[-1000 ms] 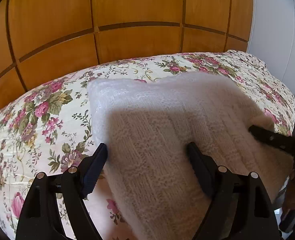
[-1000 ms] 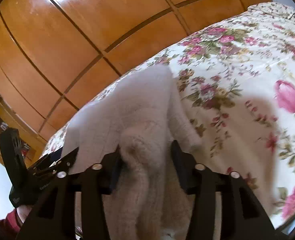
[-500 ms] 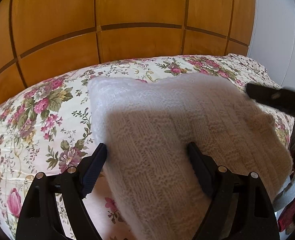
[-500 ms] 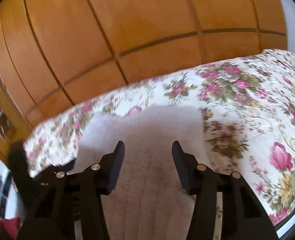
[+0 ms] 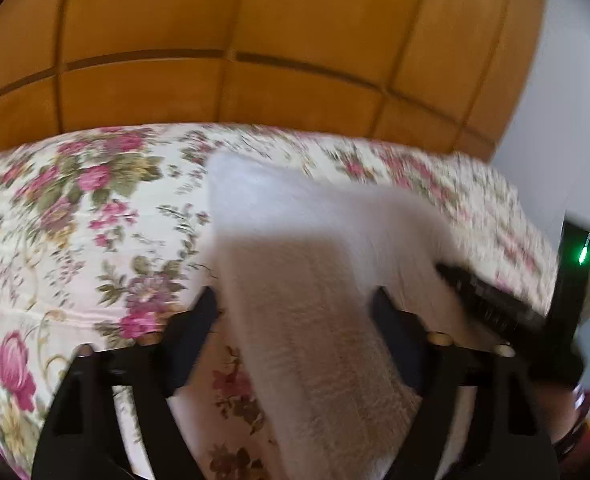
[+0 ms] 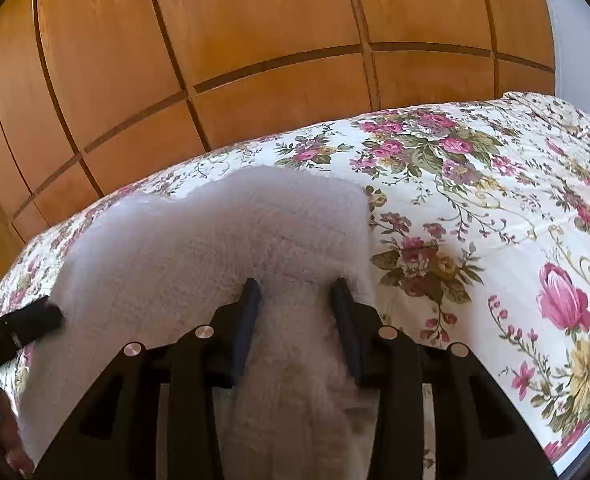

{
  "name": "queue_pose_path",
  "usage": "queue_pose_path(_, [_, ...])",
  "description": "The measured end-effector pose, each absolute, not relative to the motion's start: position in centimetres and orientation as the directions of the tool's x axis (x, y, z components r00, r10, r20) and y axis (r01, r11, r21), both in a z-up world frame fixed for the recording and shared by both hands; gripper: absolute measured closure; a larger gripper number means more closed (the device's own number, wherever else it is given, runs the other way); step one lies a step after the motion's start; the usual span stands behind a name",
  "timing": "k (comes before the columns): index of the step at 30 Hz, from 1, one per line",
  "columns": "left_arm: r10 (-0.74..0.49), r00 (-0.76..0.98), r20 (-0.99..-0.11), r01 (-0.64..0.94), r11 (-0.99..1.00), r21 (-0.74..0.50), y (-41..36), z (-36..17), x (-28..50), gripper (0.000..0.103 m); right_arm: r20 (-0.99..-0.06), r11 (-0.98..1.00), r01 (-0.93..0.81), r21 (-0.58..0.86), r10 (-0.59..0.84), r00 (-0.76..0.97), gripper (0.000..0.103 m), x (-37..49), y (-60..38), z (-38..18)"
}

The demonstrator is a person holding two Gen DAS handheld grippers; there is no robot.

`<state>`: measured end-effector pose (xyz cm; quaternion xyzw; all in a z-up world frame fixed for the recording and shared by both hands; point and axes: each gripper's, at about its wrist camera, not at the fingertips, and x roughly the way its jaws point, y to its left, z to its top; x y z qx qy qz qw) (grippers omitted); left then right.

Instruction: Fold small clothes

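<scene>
On the flowered bed [image 6: 475, 208] lies a white knitted garment [image 6: 223, 240]. Both tools straddle it, jaws closing: the left tool [image 5: 295, 308] half wide over a raised fold, the right tool [image 6: 295, 292] narrow, not clearly pinching.

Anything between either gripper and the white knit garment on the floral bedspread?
Nothing visible. The white knit garment lies on the floral bedspread directly between the fingers of both the right gripper and the left gripper; both sets of jaws are closing.
</scene>
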<state>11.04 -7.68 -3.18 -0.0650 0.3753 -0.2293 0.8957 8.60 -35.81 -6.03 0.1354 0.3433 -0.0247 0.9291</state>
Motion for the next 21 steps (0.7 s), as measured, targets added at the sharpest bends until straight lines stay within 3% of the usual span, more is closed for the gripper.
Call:
queue_pose_path(3, [-0.463,0.602,-0.65,0.379,0.883,-0.278,-8.2,-2.4,11.8,0.054,-0.639,0.957,0.141,0.252,0.056,0.767,0.066,8.6,-35.9,-6.0])
queue_pose_path(7, [-0.425,0.597,-0.68,0.402,0.892,-0.204,-10.9,-2.1,14.7,0.054,-0.639,0.957,0.137,0.255,0.06,0.767,0.066,8.6,-36.0,-5.9])
queue_pose_path(10, [-0.346,0.562,-0.751,0.434,0.897,-0.088,-13.3,-4.7,17.2,0.054,-0.646,0.955,0.138,0.264,0.069,0.76,0.066,8.8,-36.2,-5.9])
queue_pose_path(12, [-0.338,0.568,-0.751,0.475,0.879,-0.037,-14.2,-6.0,18.2,0.054,-0.655,0.952,0.148,0.268,0.068,0.752,0.066,9.2,-36.2,-6.0])
queue_pose_path(15, [-0.368,0.531,-0.763,0.468,0.878,-0.098,-13.8,-6.1,19.3,0.054,-0.66,0.949,0.159,0.271,0.063,0.748,0.066,9.8,-36.3,-6.1])
queue_pose_path(20, [-0.385,0.625,-0.679,0.489,0.871,-0.043,-12.8,-5.1,15.8,0.053,-0.646,0.956,0.135,0.261,0.069,0.76,0.064,9.2,-36.1,-6.1])
queue_pose_path(21, [-0.397,0.639,-0.659,0.488,0.871,-0.053,-12.2,-4.6,15.1,0.046,-0.645,0.958,0.128,0.258,0.073,0.761,0.064,8.8,-36.1,-6.0])
